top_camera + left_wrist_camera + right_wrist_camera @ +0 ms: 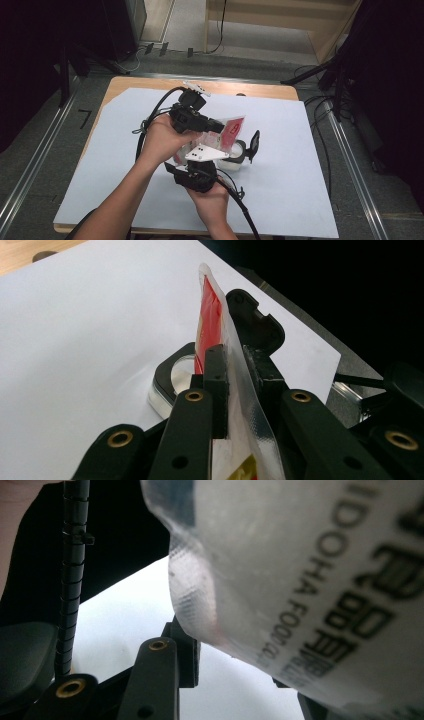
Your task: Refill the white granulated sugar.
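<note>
A: What could go wrong here?

B: The red sachet (231, 131) hangs over the lidded glass jar (234, 156); if the left gripper (235, 375) and right gripper (200, 167) pull unevenly, it may tear badly and spill past the jar.

A: The fingers?

B: The left ones (216, 385) pinch the sachet's edge. The right gripper's grip I cannot tell. Both hands meet above the surface (300, 165), close together.
</note>
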